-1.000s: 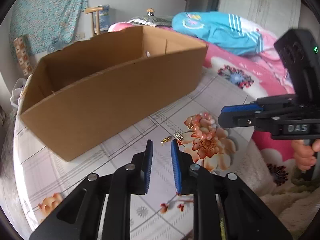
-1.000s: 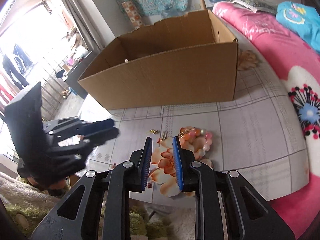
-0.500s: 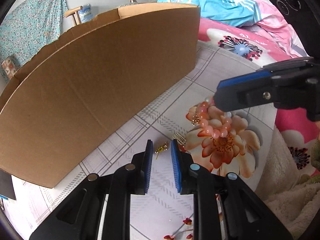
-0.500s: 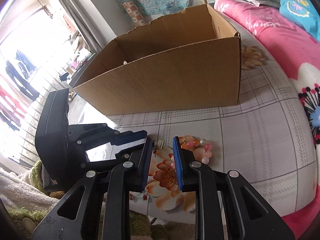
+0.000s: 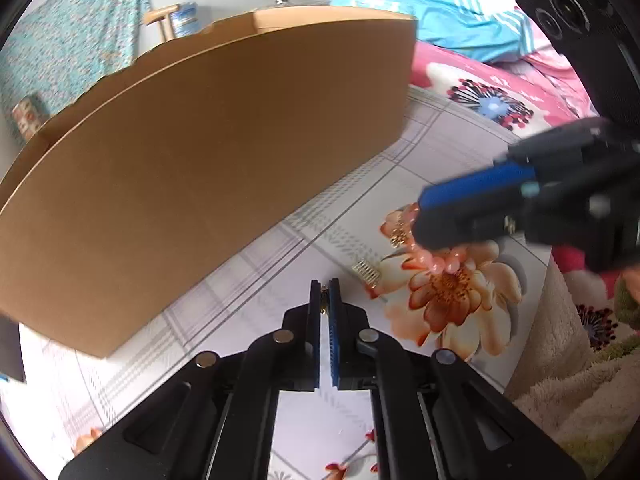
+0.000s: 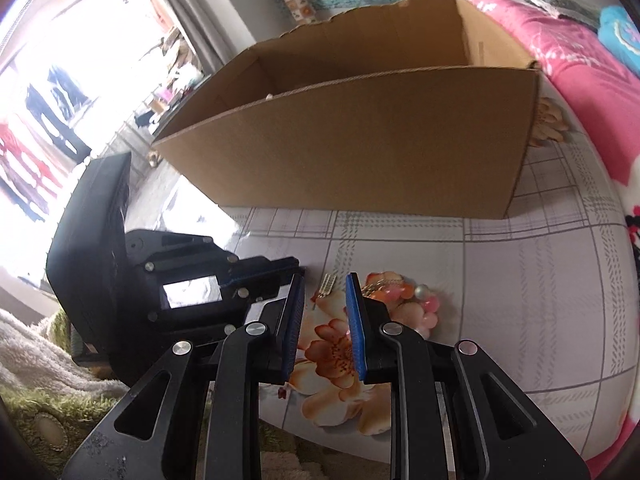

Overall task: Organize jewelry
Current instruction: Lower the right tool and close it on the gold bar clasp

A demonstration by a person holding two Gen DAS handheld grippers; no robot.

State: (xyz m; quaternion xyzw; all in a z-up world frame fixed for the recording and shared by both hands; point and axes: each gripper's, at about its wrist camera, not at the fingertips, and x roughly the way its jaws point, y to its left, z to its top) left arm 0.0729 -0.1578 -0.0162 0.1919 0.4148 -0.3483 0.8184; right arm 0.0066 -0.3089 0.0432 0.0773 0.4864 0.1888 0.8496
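Left gripper (image 5: 325, 289): its two blue pads are pressed together on a small gold earring (image 5: 324, 298), which shows only as a thin gold piece in the slit between them. The jaws have just been closing, with the earring between them. The tips are low over the tablecloth (image 5: 240, 280).
Right gripper (image 6: 324, 292): its pads stand apart with nothing between them. It hangs over the printed orange flower of the tablecloth, and its tip is just above the bead bracelet (image 5: 440, 260).
Gold comb piece (image 5: 366, 272): a small flat gold thing with teeth, it lies on the tablecloth just beside the left gripper's tips, between them and the bracelet. In the right wrist view it lies just beyond the gap of the right gripper (image 6: 328, 284).
Bead bracelet: pink and pale beads with a small gold part. It lies on the flower print and is partly hidden under the right gripper.
Cardboard box (image 5: 200, 160): big, brown and open on top. It stands on the tablecloth behind the jewelry, well apart from it.
Bed (image 6: 568, 52): pink blanket with flowers to the right of the box, and a blue garment (image 5: 460, 20) lies on it.
Far side: a turquoise patterned cloth (image 5: 72, 52) hangs on the wall.
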